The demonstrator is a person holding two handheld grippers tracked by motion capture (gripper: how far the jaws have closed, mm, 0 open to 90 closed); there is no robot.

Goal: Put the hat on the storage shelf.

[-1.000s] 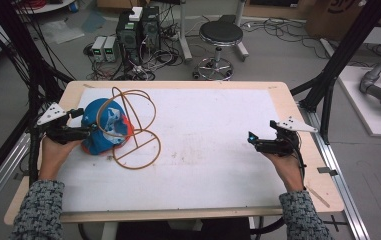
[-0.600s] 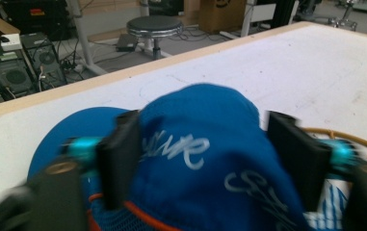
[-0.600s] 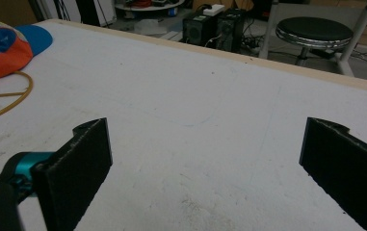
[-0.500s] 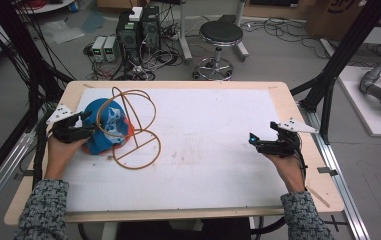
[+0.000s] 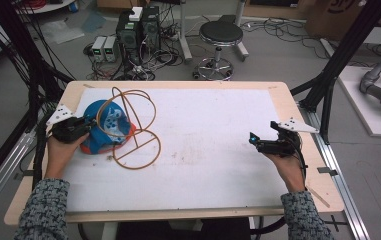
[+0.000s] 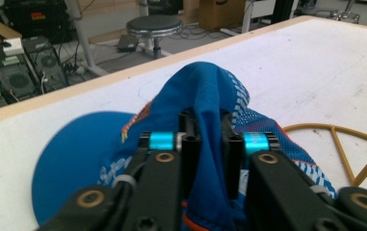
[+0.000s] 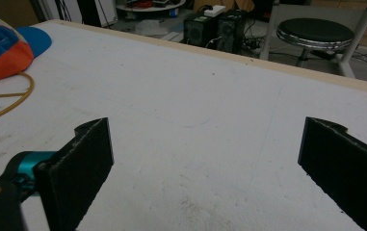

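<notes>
White covering lies over one wooden table [image 5: 188, 210], and behind it on the floor stand one round black stool [image 5: 220, 34] and two dark computer cases [image 5: 138, 27]. On the left part of the table lies one blue cap [image 5: 103, 131] with an orange edge, and its brim points to the far left corner. One wire stand [image 5: 135, 127] made of thin brown rings is just beside the cap, and one of its rings passes over the cap. The left gripper [image 6: 209, 144] has just been closing its two jaws, and now they pinch a fold of the blue cloth between them. The right gripper [image 5: 258, 143] rests in the right hand [image 5: 288, 167] at the right side of the table, well apart from the cap; its two jaws stand wide apart with nothing between them
</notes>
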